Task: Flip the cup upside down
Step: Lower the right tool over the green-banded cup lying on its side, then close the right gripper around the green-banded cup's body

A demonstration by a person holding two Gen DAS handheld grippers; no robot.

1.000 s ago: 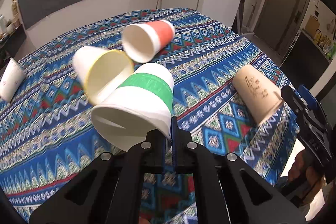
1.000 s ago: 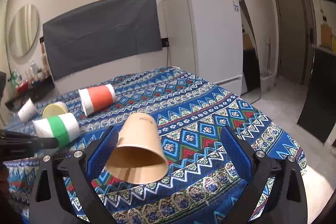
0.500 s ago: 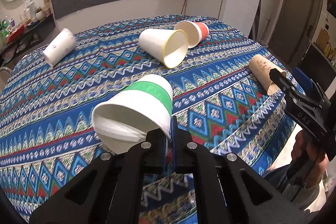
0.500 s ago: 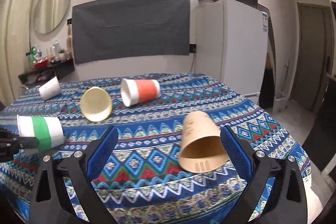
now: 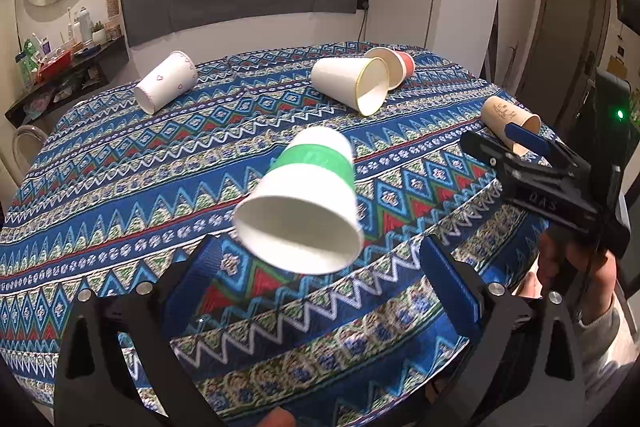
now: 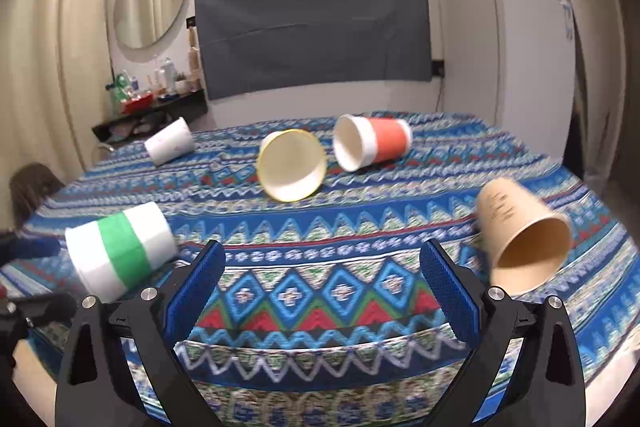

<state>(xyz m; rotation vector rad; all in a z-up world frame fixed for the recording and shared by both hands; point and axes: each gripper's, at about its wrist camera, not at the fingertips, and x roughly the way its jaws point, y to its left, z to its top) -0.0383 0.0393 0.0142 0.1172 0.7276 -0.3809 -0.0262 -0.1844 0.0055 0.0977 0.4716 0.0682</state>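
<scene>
- Green-banded cup (image 5: 308, 195) sits at the centre of the left wrist view, tilted, mouth toward the camera, blurred, between the spread left tongs (image 5: 320, 279), touching neither pad.
- Right tongs (image 6: 322, 287) gape, gripping nothing; tan cup (image 6: 520, 239) lies at right on the patterned surface (image 6: 320, 267).

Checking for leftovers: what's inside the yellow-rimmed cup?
The yellow-rimmed cup lies on its side; the visible interior looks bare and cream. Its lower inner wall is shadowed, but nothing shows.

White green-banded cup (image 5: 308, 199) tilted, mouth down, above tablecloth (image 5: 120, 187)
</scene>
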